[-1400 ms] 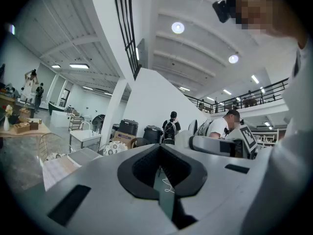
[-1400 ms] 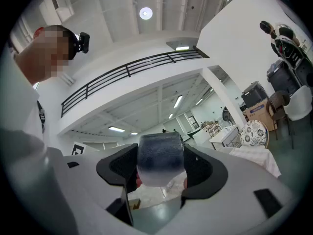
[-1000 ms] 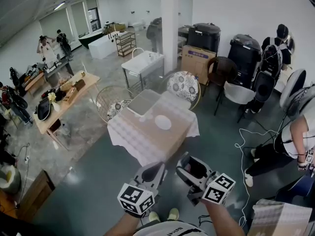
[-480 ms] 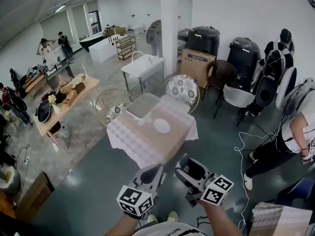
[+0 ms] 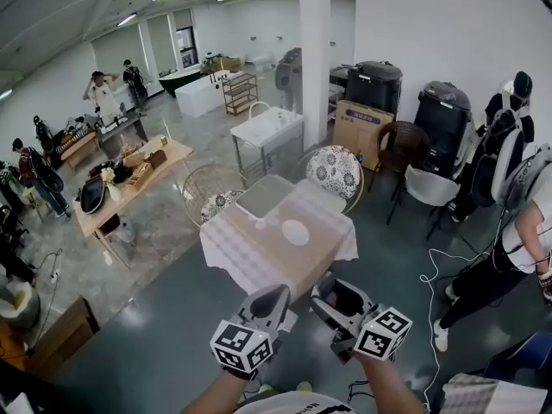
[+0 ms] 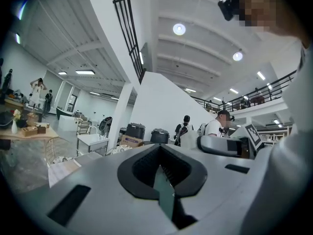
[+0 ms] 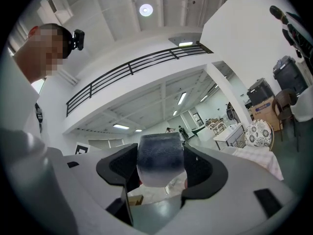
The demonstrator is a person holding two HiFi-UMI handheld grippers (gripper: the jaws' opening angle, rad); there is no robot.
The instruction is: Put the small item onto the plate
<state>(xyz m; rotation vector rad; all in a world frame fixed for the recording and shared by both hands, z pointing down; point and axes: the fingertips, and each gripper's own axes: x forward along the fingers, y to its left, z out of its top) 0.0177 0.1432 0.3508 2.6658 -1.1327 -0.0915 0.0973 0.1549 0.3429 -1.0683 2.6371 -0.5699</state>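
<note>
A: Where's the small item point(image 7: 160, 159)?
B: Pinched in the right tongs point(image 5: 335, 297), a grey-and-white cylinder. The left tongs point(image 5: 269, 302) are pressed together, empty.
A: Risk?
B: The plate point(image 5: 296, 232) lies on the desk point(image 5: 259, 257), well ahead of both tongs. A jolt on the way could shake the small item loose onto the floor.

Small item point(image 7: 160, 158), dark grey above and whitish below, clamped in the right gripper point(image 7: 159, 168); round white plate point(image 5: 295, 232) laid flat on the cloth-covered counter point(image 5: 254, 261)
</note>
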